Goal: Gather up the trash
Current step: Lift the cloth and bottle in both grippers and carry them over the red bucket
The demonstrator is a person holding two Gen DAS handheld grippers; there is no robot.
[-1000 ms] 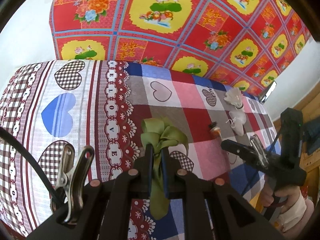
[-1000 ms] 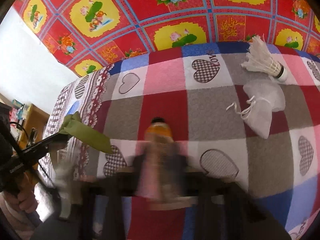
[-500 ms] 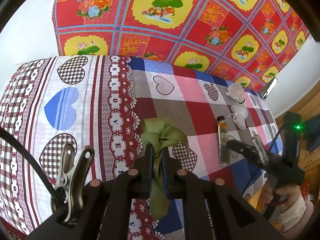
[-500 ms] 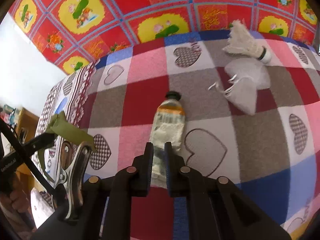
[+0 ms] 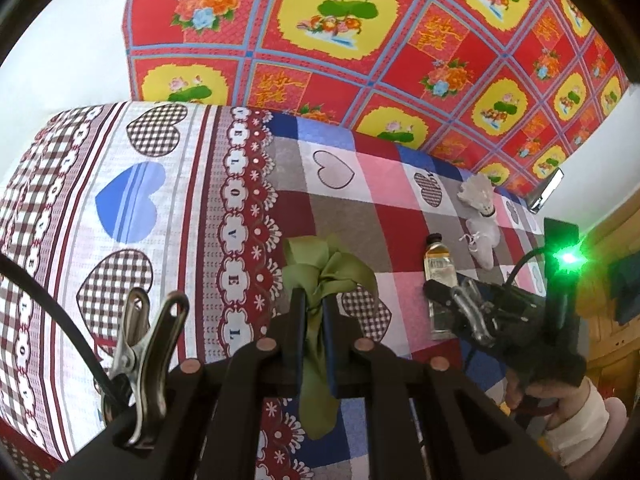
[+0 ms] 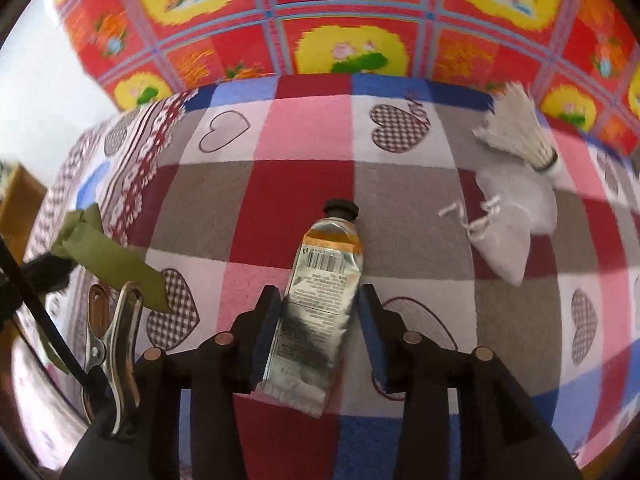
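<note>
My left gripper point(image 5: 312, 300) is shut on a crumpled green ribbon point(image 5: 328, 276), held above the heart-patterned cloth point(image 5: 132, 200). The ribbon point(image 6: 108, 256) also shows at the left of the right wrist view. A silver tube point(image 6: 328, 264) with a black cap and orange band lies flat on the cloth. My right gripper point(image 6: 319, 294) straddles its lower half; its jaws are opening and no longer press on the tube. In the left wrist view the right gripper point(image 5: 440, 296) sits over the tube point(image 5: 438, 272), with a hand point(image 5: 560, 396) holding it.
A white shuttlecock point(image 6: 516, 136) and a small white drawstring pouch point(image 6: 508, 220) lie on the cloth right of the tube. A red and yellow flowered cloth point(image 5: 360, 40) rises behind. Wooden furniture point(image 5: 612, 320) stands at the right edge.
The right gripper's jaws have spread apart, and the tube they gripped now lies on the cloth between them. The left gripper still holds the ribbon in the same place.
</note>
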